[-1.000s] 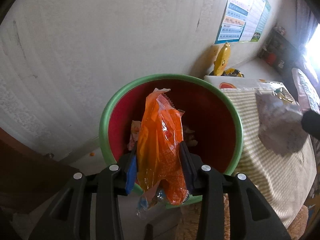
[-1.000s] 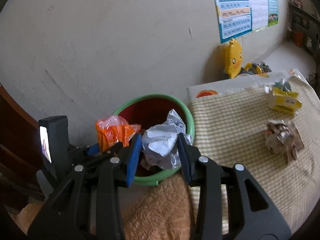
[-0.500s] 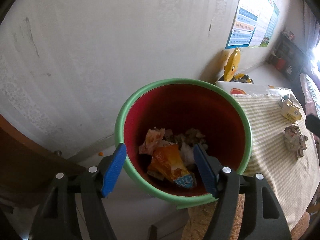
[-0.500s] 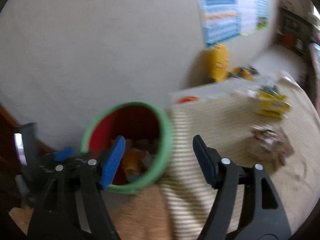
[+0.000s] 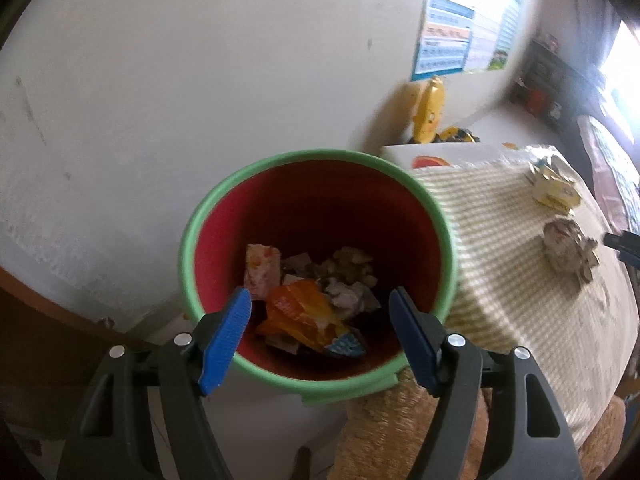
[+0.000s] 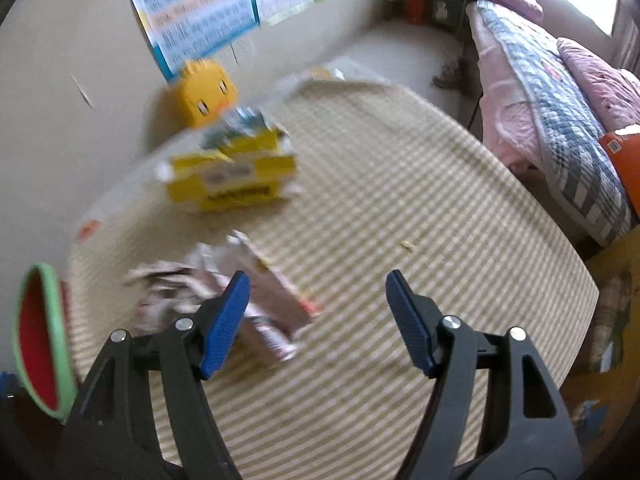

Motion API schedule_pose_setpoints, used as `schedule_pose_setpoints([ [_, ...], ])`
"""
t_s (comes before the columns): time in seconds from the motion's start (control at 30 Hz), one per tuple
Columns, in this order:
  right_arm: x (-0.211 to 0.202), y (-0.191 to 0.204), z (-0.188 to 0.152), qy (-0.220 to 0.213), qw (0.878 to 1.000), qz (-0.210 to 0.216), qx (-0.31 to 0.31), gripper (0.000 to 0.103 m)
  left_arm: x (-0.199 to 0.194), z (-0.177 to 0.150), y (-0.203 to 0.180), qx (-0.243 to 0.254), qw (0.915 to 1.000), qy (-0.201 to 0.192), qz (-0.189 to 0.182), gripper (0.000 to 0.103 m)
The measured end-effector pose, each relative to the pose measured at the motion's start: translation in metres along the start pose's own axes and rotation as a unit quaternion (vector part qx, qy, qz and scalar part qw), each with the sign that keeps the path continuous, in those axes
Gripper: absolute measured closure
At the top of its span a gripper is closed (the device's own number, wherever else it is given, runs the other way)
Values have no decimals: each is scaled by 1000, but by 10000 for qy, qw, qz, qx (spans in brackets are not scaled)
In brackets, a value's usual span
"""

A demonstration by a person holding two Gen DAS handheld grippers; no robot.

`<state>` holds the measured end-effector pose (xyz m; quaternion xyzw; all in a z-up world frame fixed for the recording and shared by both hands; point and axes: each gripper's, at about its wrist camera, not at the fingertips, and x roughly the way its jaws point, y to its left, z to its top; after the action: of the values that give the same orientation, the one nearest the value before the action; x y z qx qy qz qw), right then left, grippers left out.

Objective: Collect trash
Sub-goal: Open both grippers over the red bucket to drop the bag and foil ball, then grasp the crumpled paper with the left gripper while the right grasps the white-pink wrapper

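My left gripper hangs open over a red bucket with a green rim. At its bottom lies an orange wrapper among several other scraps. My right gripper is open above the striped table, nothing between its pads. A crumpled paper carton lies just left of and under its left finger. Farther back stands a crushed yellow box. In the left wrist view the crumpled carton and the yellow box lie on the table at right.
The bucket stands off the table's left edge in the right wrist view. A yellow duck-faced toy sits by the wall under posters. A bed with quilts runs along the right. A furry tan cushion lies below the bucket.
The left gripper opened and the orange wrapper dropped into the bucket. The right gripper let go of the silver wrapper and swung right, down over the table.
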<state>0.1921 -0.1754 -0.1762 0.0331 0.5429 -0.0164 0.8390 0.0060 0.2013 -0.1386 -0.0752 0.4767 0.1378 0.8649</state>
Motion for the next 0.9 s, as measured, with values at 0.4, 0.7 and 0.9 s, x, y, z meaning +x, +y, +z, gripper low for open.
schedule_pose_setpoints([
  [0.4, 8, -4, -41, 164, 9955, 938, -19, 95, -13, 3, -39, 423, 9990, 32, -156, 34],
  [0.7, -62, -64, -131, -100, 9933, 1010, 546, 95, -1, 13, -157, 1310, 9829, 148, -1287, 30],
  [0.9, -71, -85, -177, -84, 9904, 1009, 946, 95, 24, 15, -235, 1681, 9715, 407, -1624, 29],
])
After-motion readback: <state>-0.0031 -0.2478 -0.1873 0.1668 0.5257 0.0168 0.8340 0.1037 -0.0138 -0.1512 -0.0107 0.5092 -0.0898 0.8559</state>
